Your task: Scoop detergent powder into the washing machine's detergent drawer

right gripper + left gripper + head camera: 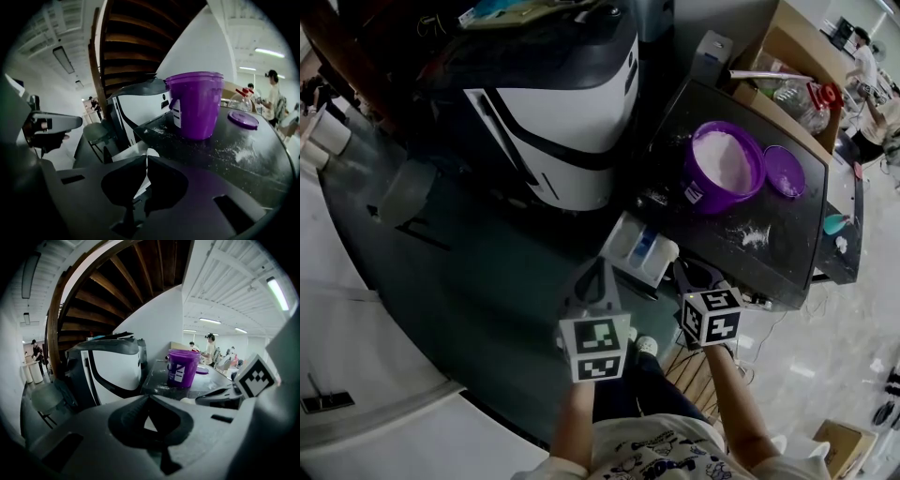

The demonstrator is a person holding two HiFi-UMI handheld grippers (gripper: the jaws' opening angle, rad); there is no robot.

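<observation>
The washing machine (567, 122) stands at the back, and its white detergent drawer (642, 248) is pulled out toward me. On the dark table (787, 267) a purple tub (724, 167) holds white powder, with its purple lid (785, 172) lying to its right. Spilled powder (755, 236) dusts the tabletop. My left gripper (598, 270) hovers just left of the drawer, shut and empty. My right gripper (692, 274) hangs by the drawer's right corner, also shut and empty. The tub (194, 105) rises ahead in the right gripper view, and the drawer (130, 153) shows behind the jaws.
A small teal object (834, 223) lies at the table's right edge. A cardboard box (787, 56) holding bottles stands behind the table. A grey stool (403, 192) stands left of the machine. People stand in the far background.
</observation>
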